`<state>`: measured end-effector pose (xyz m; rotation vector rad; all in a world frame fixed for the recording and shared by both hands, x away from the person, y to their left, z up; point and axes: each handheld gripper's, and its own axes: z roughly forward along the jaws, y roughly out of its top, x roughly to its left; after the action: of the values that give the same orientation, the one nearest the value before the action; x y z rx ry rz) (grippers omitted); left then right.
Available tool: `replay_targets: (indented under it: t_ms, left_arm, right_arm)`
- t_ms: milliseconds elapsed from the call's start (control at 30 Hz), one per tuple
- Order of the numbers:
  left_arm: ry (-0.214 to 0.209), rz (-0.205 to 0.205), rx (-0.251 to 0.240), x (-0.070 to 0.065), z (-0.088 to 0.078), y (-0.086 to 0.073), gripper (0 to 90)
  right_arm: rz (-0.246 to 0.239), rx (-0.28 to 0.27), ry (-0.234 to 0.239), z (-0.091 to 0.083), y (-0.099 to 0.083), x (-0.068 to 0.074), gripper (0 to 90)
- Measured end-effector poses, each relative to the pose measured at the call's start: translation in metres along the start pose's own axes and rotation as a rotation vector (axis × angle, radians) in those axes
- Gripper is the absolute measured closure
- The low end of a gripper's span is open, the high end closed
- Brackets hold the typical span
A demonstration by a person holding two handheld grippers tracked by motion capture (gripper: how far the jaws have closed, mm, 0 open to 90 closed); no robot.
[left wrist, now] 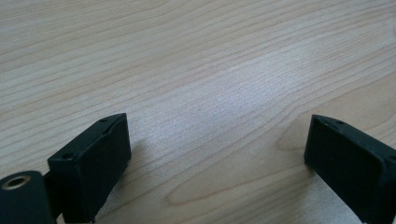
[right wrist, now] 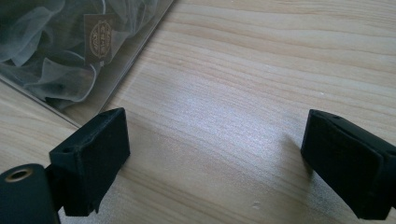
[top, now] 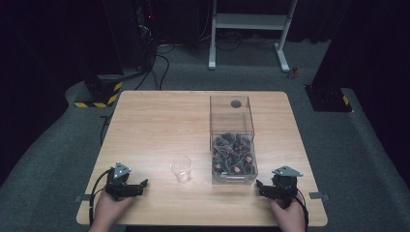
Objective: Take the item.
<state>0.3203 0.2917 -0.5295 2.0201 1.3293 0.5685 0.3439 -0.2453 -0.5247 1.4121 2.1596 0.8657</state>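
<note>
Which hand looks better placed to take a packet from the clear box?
Probably the right: the right gripper sits open beside the clear box; the left gripper lies beyond the plastic cup.

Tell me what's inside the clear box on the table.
The clear box holds a heap of small grey sachets with brownish labels, filling its near half. What lies beneath the top layer is covered.

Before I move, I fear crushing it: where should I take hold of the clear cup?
Likely the clear cup by its side wall, just below the rim. It stands upright and alone, so the left gripper, jaws open, could come level from the left.
</note>
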Motion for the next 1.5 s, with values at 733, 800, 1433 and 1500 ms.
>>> replay_targets:
  t_ms: [733, 800, 1433, 1500]
  left_arm:
    - [0.002, -0.012, -0.003, 0.001, -0.002, -0.001, 10.2]
    - [0.002, -0.016, -0.003, 0.001, -0.003, -0.001, 12.2]
    - [-0.086, -0.030, -0.061, 0.004, -0.014, 0.009, 19.8]
    - [-0.088, -0.033, -0.077, 0.003, -0.015, 0.011, 20.1]
  right_arm:
    - [0.005, -0.001, -0.011, -0.002, -0.002, 0.002, 7.8]
    - [0.006, -0.001, -0.010, -0.002, -0.002, 0.002, 7.8]
    - [0.007, -0.001, -0.010, -0.002, -0.002, 0.002, 7.8]
    - [0.007, 0.000, -0.010, -0.002, -0.002, 0.002, 7.8]
